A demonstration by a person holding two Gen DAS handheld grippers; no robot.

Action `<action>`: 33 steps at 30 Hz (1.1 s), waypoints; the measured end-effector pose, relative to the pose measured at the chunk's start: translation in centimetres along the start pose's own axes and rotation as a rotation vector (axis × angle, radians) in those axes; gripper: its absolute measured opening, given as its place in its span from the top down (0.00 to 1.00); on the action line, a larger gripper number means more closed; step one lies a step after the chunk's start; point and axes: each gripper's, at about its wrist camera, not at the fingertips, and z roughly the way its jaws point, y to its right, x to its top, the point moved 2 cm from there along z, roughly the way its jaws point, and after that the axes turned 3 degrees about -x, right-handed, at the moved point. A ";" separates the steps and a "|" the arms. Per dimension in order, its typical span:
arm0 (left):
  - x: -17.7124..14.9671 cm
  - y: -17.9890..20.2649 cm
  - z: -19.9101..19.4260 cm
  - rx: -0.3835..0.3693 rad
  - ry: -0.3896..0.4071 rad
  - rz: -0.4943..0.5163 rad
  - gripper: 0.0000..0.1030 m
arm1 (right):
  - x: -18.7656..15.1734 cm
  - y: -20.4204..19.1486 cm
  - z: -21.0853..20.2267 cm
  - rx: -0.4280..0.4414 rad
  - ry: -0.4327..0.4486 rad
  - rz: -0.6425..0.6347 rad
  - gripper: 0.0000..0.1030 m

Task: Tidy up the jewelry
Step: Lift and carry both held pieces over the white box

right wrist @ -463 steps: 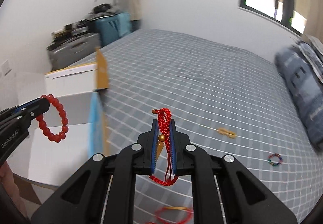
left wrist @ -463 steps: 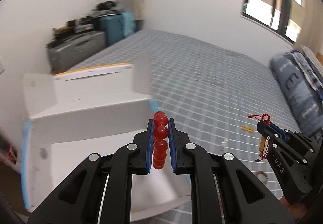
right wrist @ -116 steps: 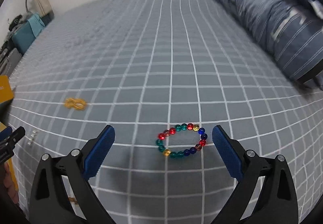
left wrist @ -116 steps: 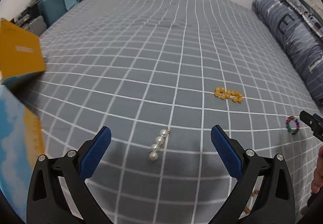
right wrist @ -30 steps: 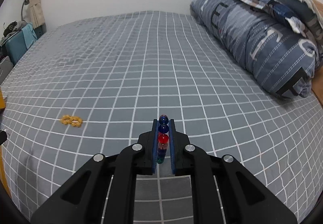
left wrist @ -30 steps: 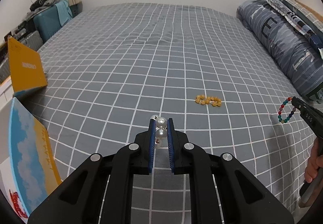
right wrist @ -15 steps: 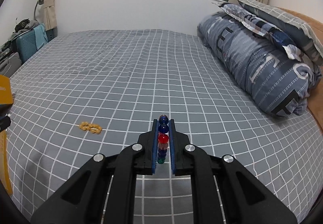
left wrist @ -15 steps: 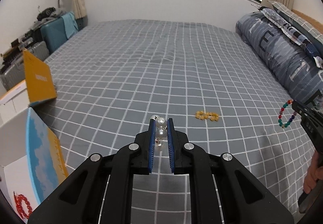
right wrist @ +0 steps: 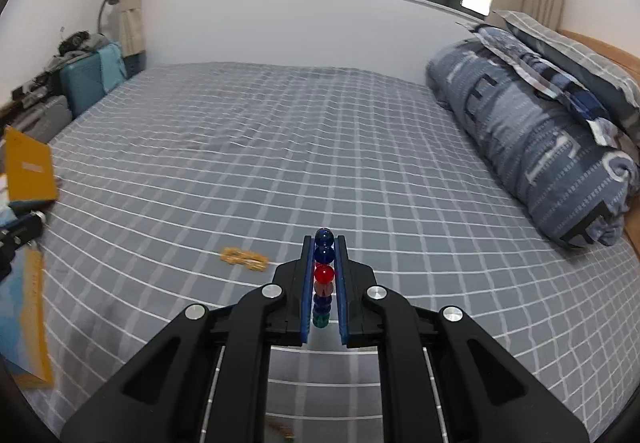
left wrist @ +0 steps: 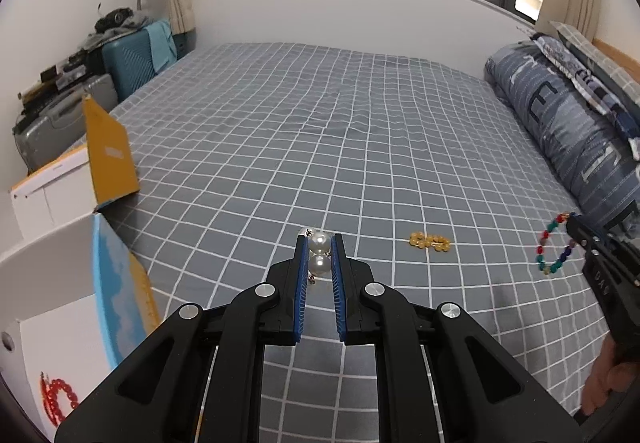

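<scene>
My left gripper (left wrist: 319, 243) is shut on a string of white pearls (left wrist: 320, 242) and holds it above the grey checked bed (left wrist: 320, 131). My right gripper (right wrist: 324, 243) is shut on a multicoloured bead bracelet (right wrist: 323, 274); the bracelet also hangs from its tip in the left wrist view (left wrist: 554, 247). A yellow bead piece (left wrist: 430, 242) lies on the bed between the grippers, also in the right wrist view (right wrist: 244, 258). An open white box (left wrist: 52, 307) stands at the left with a red bead bracelet (left wrist: 58, 401) inside.
A rolled blue duvet and pillows (left wrist: 568, 131) lie along the bed's right side. Suitcases (left wrist: 128, 63) stand against the far left wall. The box's yellow flap (left wrist: 108, 155) stands up at the bed's left edge.
Both grippers have risen and tilted up, each keeping its jewelry. More of the open box and the red bracelet inside it has come into the left wrist view.
</scene>
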 end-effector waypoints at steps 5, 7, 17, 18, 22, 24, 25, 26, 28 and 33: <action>0.5 -2.5 -2.9 0.023 0.028 -0.010 0.89 | 1.0 -4.0 -2.2 0.052 0.030 -0.030 0.91; 0.7 -4.2 -4.3 0.048 0.036 -0.022 0.89 | 1.4 -6.0 -3.2 0.079 0.039 -0.043 0.91; -0.7 -14.5 -11.1 0.187 0.062 -0.127 0.89 | 3.2 -16.4 -9.4 0.228 0.094 -0.128 0.91; -1.1 -15.5 -11.6 0.201 0.060 -0.136 0.89 | 3.3 -17.5 -10.1 0.248 0.098 -0.136 0.91; -2.9 -20.4 -13.9 0.260 0.053 -0.201 0.89 | 3.4 -21.5 -12.1 0.308 0.112 -0.166 0.91; -3.9 -22.6 -14.9 0.283 0.047 -0.233 0.89 | 3.1 -23.7 -12.9 0.341 0.110 -0.181 0.91; -4.6 -23.9 -15.5 0.299 0.043 -0.249 0.89 | 3.0 -24.8 -13.2 0.356 0.108 -0.189 0.91; -5.1 -24.9 -15.8 0.309 0.040 -0.261 0.89 | 2.7 -26.1 -13.6 0.375 0.104 -0.202 0.91; -6.2 -26.8 -16.7 0.333 0.032 -0.287 0.89 | 2.0 -28.1 -14.1 0.400 0.099 -0.222 0.91; -8.7 -30.1 -17.9 0.373 0.009 -0.336 0.89 | 0.1 -32.8 -14.8 0.455 0.073 -0.274 0.91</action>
